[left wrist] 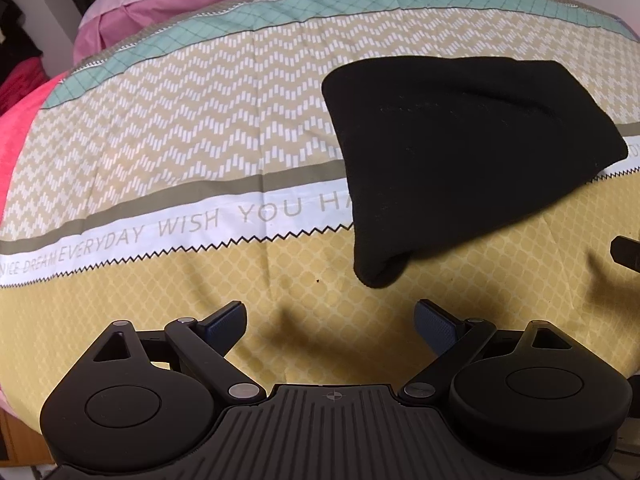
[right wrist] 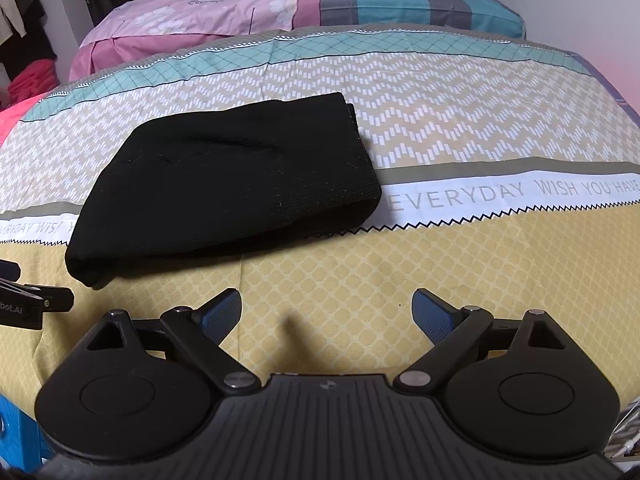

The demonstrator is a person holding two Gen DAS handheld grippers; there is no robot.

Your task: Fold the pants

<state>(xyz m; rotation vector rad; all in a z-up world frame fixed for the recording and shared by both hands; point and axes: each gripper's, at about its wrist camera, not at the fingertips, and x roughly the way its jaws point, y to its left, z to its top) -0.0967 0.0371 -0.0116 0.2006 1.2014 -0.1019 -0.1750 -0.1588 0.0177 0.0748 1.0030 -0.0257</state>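
The black pants (left wrist: 460,152) lie folded into a thick compact bundle on the patterned bedspread (left wrist: 180,128); they also show in the right wrist view (right wrist: 228,184). My left gripper (left wrist: 328,316) is open and empty, above the yellow part of the spread, short of the bundle's near corner. My right gripper (right wrist: 326,308) is open and empty, in front of the bundle and to its right. The left gripper's side shows at the left edge of the right wrist view (right wrist: 32,300). A bit of the right gripper shows at the right edge of the left wrist view (left wrist: 626,252).
Pink and striped pillows (right wrist: 280,4) lie at the head of the bed. Red and pink bedding (right wrist: 28,80) is stacked at the left. Dark clothes (right wrist: 16,24) hang by the left wall. A blue object (right wrist: 16,432) sits at the bed's lower left.
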